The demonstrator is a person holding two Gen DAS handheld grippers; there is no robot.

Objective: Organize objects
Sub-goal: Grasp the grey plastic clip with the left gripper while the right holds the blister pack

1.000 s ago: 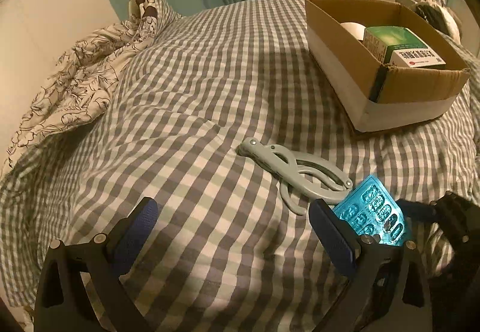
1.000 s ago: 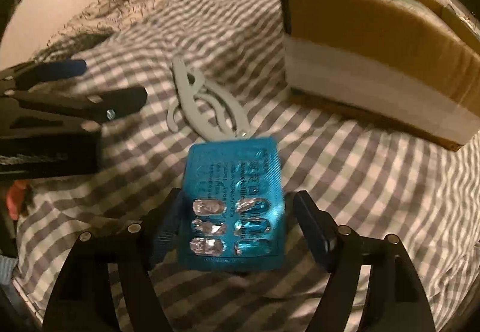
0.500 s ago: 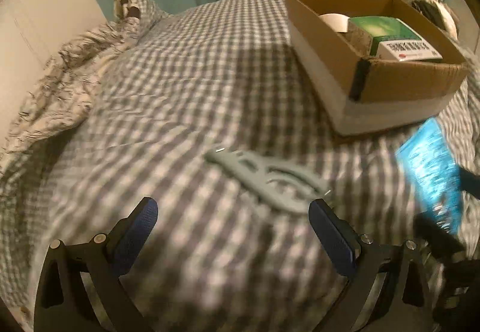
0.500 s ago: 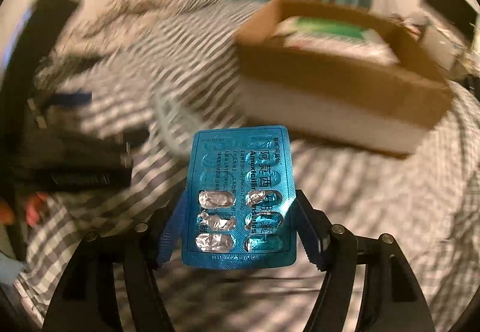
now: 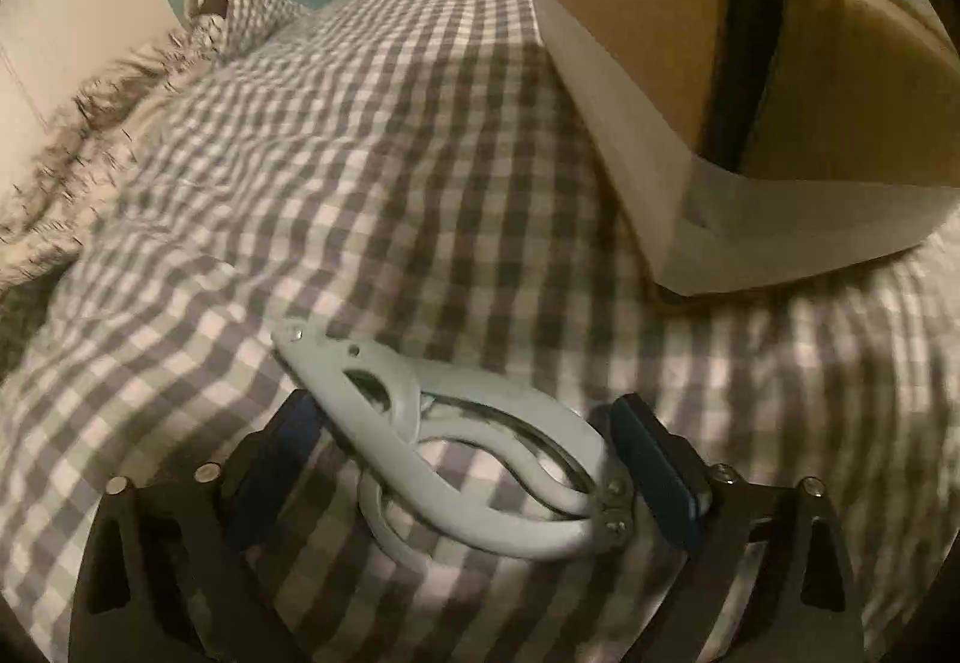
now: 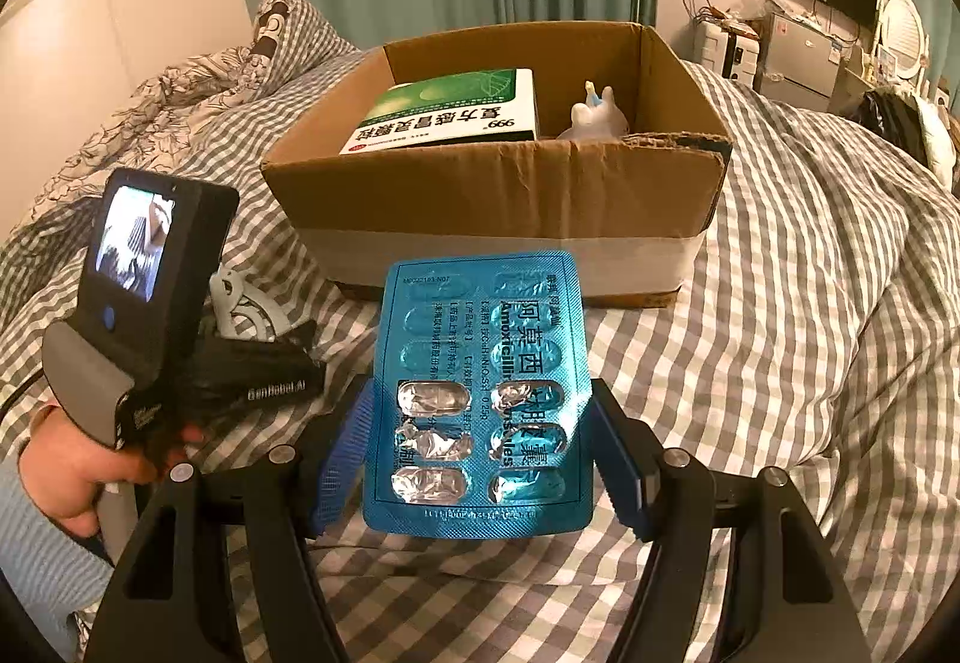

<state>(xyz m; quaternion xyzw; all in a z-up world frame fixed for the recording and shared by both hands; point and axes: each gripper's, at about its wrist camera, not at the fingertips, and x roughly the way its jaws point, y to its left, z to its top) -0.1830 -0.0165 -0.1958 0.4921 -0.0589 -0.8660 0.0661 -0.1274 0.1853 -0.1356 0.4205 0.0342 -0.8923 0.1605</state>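
Inside cardboard box (image 6: 498, 195): green medicine carton (image 6: 447, 114), white figurine (image 6: 594, 120).

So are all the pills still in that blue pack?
No, it is partly used. On the pill pack held in the right gripper, several lower pockets show torn, crumpled foil, while the upper pockets look smooth and sealed.

Bare checked bedding (image 6: 780, 303) lies right of the cardboard box (image 6: 498, 195), whose top is open.

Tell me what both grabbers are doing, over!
Right gripper shut on blue pill sheet, facing cardboard box. Left gripper open around pale clip on bed. Nothing blocking.
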